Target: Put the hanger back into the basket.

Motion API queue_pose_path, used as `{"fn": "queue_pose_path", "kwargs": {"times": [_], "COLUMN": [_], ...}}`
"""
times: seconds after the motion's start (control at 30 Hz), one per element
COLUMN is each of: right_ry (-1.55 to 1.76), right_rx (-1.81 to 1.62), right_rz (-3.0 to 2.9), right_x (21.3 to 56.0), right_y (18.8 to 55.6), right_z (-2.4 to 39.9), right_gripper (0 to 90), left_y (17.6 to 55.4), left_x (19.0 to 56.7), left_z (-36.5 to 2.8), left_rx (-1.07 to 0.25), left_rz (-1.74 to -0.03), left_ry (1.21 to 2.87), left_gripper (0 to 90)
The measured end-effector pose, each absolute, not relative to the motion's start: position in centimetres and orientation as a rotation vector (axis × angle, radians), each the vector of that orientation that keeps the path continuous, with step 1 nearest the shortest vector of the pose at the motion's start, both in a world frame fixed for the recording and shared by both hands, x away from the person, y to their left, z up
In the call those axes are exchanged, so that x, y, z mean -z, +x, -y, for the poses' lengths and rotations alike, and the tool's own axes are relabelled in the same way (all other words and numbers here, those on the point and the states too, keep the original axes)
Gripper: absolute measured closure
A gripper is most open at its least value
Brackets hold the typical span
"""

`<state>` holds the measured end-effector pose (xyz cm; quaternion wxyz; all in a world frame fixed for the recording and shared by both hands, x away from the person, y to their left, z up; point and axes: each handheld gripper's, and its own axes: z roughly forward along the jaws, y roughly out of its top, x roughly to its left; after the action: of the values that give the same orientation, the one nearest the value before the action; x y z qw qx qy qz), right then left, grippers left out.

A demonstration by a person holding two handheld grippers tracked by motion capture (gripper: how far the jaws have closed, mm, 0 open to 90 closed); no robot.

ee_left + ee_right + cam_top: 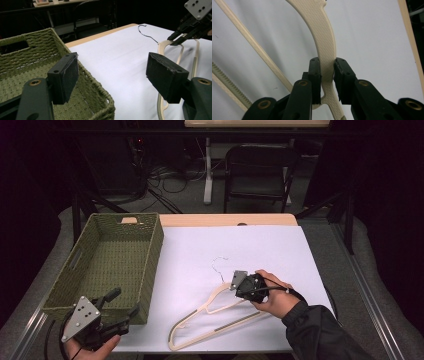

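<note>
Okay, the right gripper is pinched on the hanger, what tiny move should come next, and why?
Probably lift it slightly. The right gripper has its fingers closed on the cream hanger, which lies flat on the white sheet; the green basket sits to the left, the left gripper open beside it.

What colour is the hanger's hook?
The hook is dark, black or dark metal wire, unlike the cream hanger body. It shows best in the left gripper view.

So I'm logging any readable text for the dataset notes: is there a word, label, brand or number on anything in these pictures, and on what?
None can be read.
Hanger: textured cream plastic, no lettering, clamped by the right tongs.
Basket: plain green weave, no tag.
Left tongs: open, bare black pads; grey plate has holes only.
White table cover: blank.
</note>
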<state>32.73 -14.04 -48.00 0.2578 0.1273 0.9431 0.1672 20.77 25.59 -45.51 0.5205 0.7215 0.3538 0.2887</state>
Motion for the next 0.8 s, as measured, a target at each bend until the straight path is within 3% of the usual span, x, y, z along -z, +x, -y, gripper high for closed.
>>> {"fn": "queue_pose_path", "kwargs": {"times": [0.8], "right_ry": [0.278], "right_rx": [-0.521], "right_rz": [-2.433], "right_x": [48.3], "right_y": [31.2], "right_z": [14.5], "right_gripper": [76.6], "left_y": [23.3], "left_x": [45.8], "left_z": [-21.5], "left_rx": [-0.543], "left_rz": [-0.791], "left_ry": [1.863], "left_gripper": [31.1]}}
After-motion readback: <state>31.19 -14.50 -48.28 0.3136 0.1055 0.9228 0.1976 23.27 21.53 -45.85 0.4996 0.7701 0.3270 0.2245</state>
